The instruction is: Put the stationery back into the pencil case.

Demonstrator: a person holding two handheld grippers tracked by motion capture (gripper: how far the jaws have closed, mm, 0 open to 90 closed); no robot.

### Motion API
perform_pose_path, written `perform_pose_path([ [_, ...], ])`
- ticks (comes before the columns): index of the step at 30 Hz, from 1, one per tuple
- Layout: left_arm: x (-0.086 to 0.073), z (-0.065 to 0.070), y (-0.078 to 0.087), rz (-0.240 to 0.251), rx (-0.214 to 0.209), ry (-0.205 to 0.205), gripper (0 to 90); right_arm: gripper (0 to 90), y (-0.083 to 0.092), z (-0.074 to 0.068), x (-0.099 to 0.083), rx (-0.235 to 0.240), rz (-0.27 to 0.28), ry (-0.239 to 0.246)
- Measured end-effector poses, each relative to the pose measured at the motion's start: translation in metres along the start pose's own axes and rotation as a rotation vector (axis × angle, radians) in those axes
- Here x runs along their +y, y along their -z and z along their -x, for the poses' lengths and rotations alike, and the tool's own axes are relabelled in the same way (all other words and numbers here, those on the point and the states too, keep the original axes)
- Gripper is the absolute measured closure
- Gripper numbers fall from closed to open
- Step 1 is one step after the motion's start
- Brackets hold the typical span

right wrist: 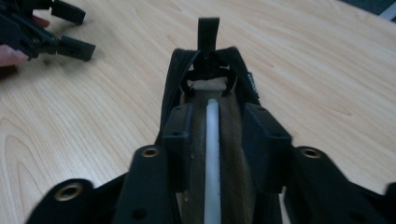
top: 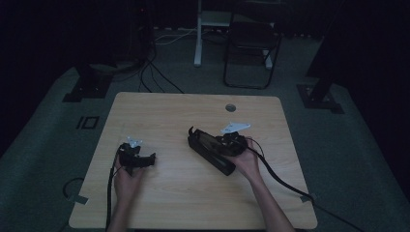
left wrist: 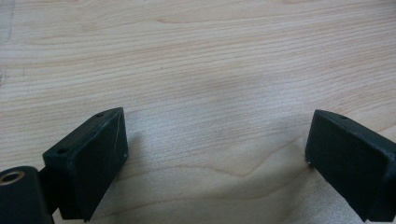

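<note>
While the left tool point(top: 151, 158) rests spread on the table point(top: 183, 203), the right tool point(right wrist: 217, 135) – angled away – straddles a black pouch point(top: 210, 150).

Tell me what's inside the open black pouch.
Inside the black pouch, a white rod lies along a brown lining. The right gripper's jaws hide the rest.

The black pencil case point(top: 211, 151) lies on the wooden table, right of the centre in the high view. It is long, unzipped, open on top, with a white stick point(right wrist: 212, 154) inside.
</note>
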State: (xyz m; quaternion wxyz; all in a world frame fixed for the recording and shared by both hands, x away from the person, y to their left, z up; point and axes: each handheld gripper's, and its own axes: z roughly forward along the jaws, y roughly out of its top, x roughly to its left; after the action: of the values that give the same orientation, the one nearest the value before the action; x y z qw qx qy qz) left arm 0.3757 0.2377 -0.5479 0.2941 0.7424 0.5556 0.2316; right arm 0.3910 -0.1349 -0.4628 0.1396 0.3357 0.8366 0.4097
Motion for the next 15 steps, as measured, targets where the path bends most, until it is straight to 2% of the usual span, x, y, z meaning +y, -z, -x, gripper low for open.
perform_pose_path([
  [5,0.0,0.0,0.0,0.001,0.0,0.001,6.2,52.3,0.011,-0.001,0.002,-0.029,0.016,0.007],
  [11,0.0,0.0,0.0,-0.001,0.0,-0.002,6.2,49.5,0.022,-0.001,-0.002,-0.036,0.028,0.005],
  [15,0.0,0.0,0.0,-0.001,0.0,-0.002,6.2,46.9,0.033,0.01,-0.016,-0.071,0.029,-0.013],
])
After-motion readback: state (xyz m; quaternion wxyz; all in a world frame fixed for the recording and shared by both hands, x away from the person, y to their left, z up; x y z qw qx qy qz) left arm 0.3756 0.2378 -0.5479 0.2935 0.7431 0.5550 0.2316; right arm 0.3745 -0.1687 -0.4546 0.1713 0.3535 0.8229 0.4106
